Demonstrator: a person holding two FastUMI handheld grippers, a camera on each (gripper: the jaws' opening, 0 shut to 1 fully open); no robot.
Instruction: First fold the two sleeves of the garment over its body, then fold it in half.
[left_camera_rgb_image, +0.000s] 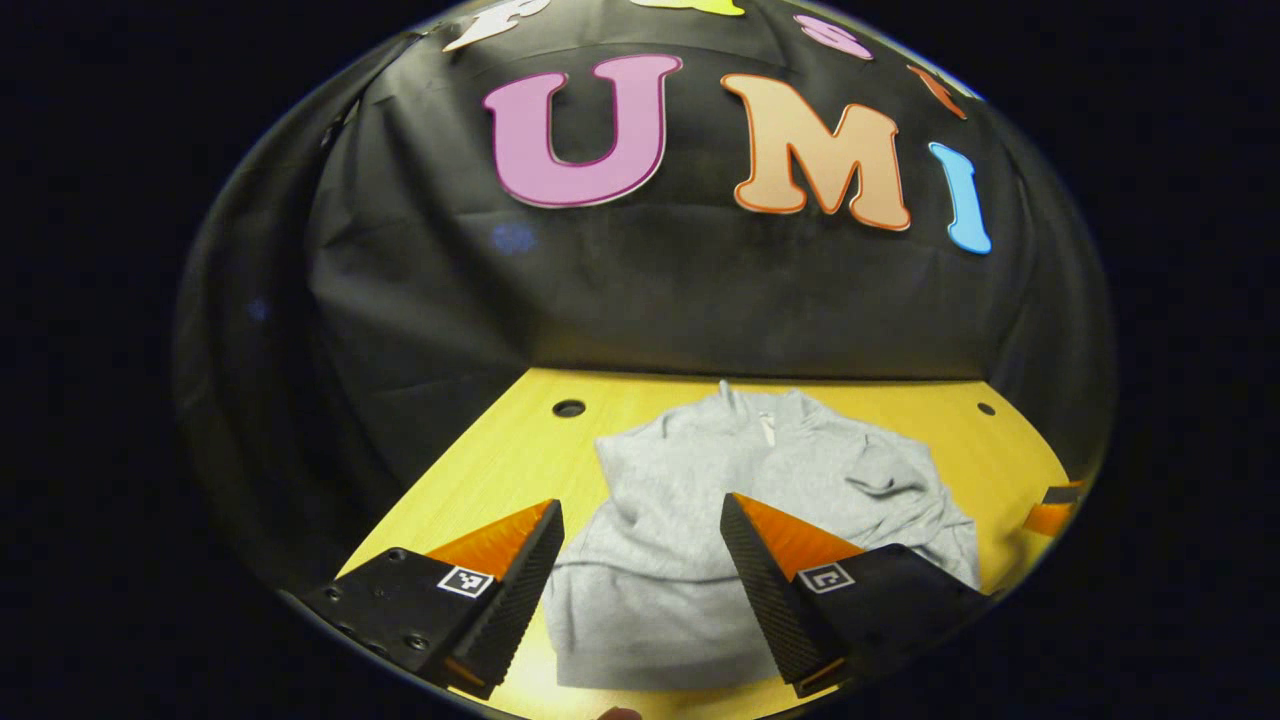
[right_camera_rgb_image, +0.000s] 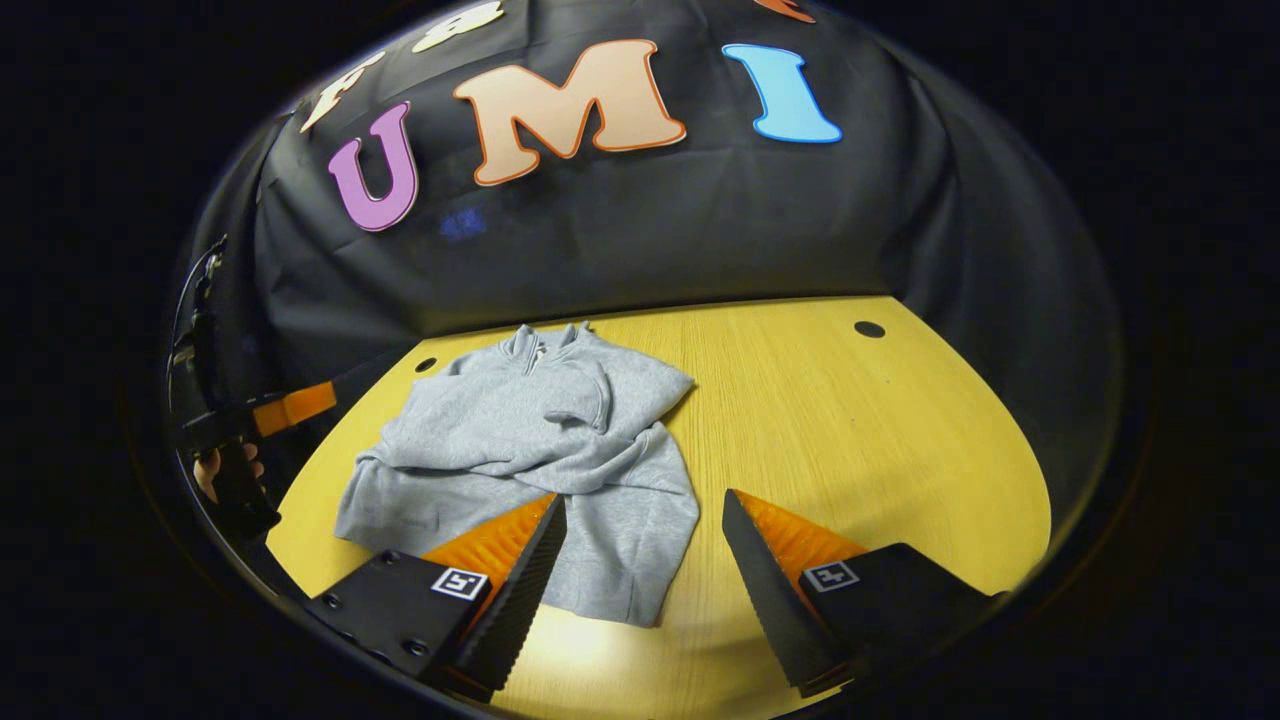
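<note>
Lying ahead of both wide-open, empty jaws, the grey garment (right_camera_rgb_image: 530, 440) rests on the yellow table (right_camera_rgb_image: 850, 430) with both sleeves apparently folded across its body. Left gripper (left_camera_rgb_image: 640, 560) and right gripper (right_camera_rgb_image: 640, 560) hover; the half-fold remains.
</note>
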